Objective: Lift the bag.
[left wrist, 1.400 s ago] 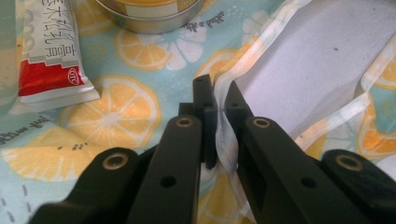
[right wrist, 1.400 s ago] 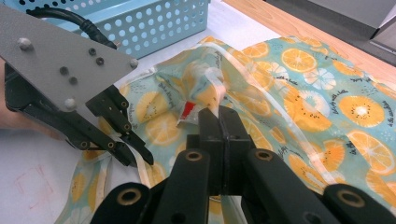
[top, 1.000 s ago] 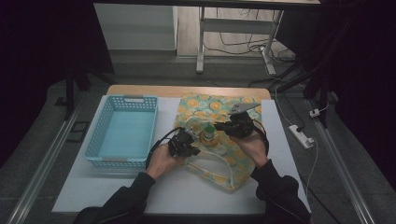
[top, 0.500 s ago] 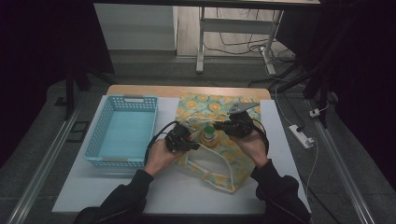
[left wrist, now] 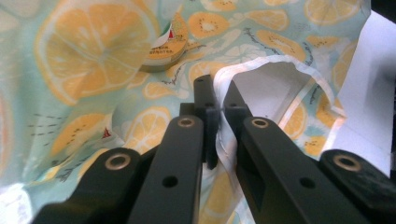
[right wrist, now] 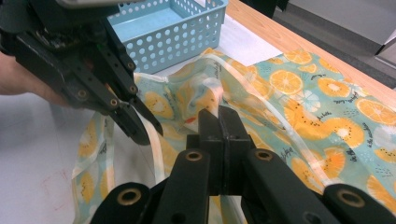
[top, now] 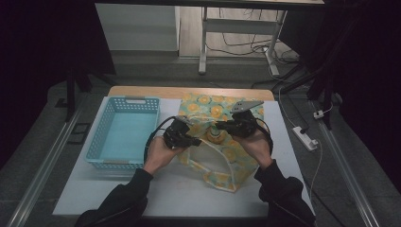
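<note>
Citrus-printed, pale green plastic bag (top: pixel 222 142) with white handle loops is being held up from the white tabletop (top: pixel 118 189) by both grippers, near its middle and just right of the light blue perforated plastic basket (top: pixel 124 132). The left gripper (left wrist: pixel 216 109) is being kept pinched on the white-trimmed rim of the bag's mouth, its jaws narrow with only the thin film between them. The right gripper (right wrist: pixel 219 123) is being kept clamped on the opposite rim fold, jaws almost closed on the film. The two rims are being held apart, apparently so that the mouth is being kept open and the contents can be reached or tipped out. Inside the bag, a small round tin with a yellow label (left wrist: pixel 170 44) is lying against the printed film, and in the high view a round yellowish item (top: pixel 215 137) is sitting between the grippers. The basket is standing empty beside the bag, probably as the place where the contents are being sent.
</note>
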`<move>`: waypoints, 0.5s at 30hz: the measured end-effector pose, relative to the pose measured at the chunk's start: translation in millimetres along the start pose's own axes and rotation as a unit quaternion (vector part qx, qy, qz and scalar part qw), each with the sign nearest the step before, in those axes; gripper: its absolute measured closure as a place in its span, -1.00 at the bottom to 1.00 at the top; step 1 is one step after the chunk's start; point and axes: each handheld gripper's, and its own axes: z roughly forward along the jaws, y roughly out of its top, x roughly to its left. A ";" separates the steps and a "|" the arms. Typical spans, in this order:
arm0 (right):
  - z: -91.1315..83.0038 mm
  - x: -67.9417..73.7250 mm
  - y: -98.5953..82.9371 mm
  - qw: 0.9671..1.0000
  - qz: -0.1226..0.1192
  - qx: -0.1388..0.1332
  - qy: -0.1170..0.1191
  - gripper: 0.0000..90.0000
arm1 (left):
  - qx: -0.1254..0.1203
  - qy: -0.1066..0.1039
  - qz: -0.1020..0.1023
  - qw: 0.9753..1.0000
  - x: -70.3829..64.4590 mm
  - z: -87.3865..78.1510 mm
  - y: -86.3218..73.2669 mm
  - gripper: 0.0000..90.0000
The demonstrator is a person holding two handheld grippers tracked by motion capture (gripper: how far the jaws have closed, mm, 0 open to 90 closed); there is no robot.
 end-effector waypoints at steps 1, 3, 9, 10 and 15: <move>-0.2 -0.3 0.3 1.000 0.001 0.001 0.002 1.00 | 0.000 0.000 -0.002 1.000 -0.1 -1.6 1.4 0.97; -0.9 -0.6 1.0 1.000 0.003 0.001 0.003 1.00 | 0.001 0.002 0.000 1.000 -0.9 -4.5 4.2 0.97; -5.8 1.1 5.5 1.000 0.002 0.000 0.004 1.00 | 0.000 0.004 0.003 1.000 -3.0 -13.2 12.7 0.98; -6.3 1.9 6.1 1.000 0.001 0.001 0.004 1.00 | 0.000 0.003 0.003 1.000 -3.3 -14.6 14.0 0.98; -7.0 5.4 8.3 1.000 -0.004 0.006 0.007 1.00 | -0.005 0.001 0.002 1.000 -3.5 -22.5 20.3 0.98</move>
